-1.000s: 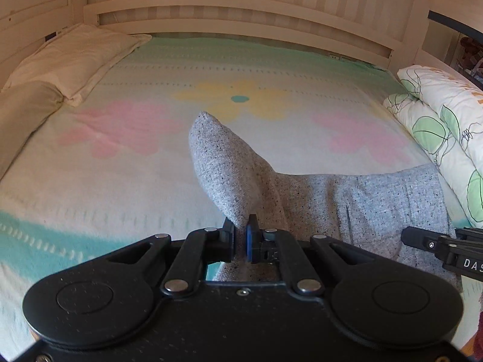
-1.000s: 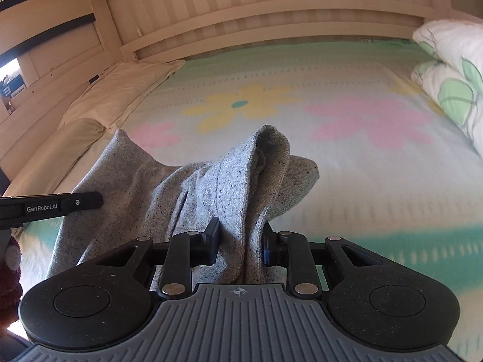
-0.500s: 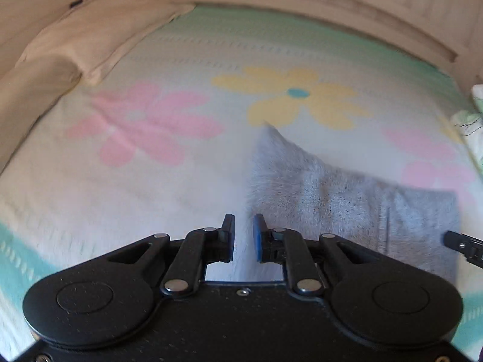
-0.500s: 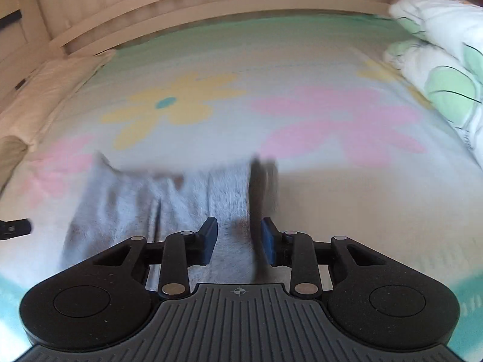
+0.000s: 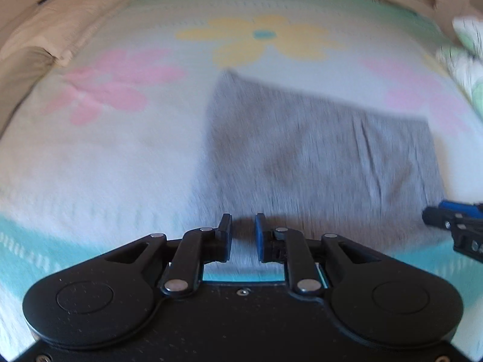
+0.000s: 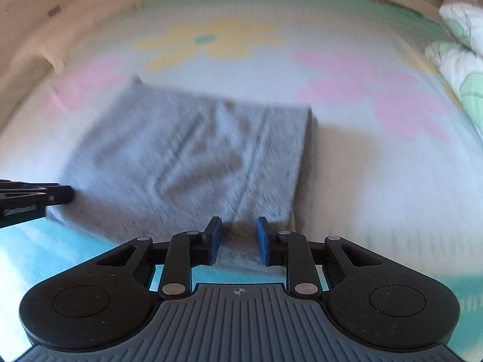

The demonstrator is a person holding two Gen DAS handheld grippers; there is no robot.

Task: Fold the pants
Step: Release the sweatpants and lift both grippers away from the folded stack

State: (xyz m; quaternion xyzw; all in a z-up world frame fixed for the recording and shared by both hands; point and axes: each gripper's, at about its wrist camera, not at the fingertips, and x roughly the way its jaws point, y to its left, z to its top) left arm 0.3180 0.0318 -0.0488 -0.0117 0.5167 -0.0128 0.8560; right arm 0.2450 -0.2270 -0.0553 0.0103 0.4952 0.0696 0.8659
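The grey speckled pants (image 5: 320, 147) lie folded in a flat rectangle on the flowered bedspread; they also show in the right wrist view (image 6: 193, 157). My left gripper (image 5: 243, 235) is open and empty, just above the fold's near left edge. My right gripper (image 6: 238, 235) is open and empty above the fold's near right edge. The right gripper's tip shows at the right edge of the left wrist view (image 5: 452, 226). The left gripper's tip shows at the left edge of the right wrist view (image 6: 36, 199). Both views are motion-blurred.
The bedspread (image 5: 120, 150) has pink and yellow flowers and a teal band near me. Beige pillows (image 5: 60, 24) lie at the far left. A leaf-print duvet (image 6: 462, 69) is piled at the right. A wooden bed rail runs along the back.
Both grippers have let go of the pants and opened. The lifted cloth has dropped flat into a folded rectangle. Both grippers have drawn back toward me.
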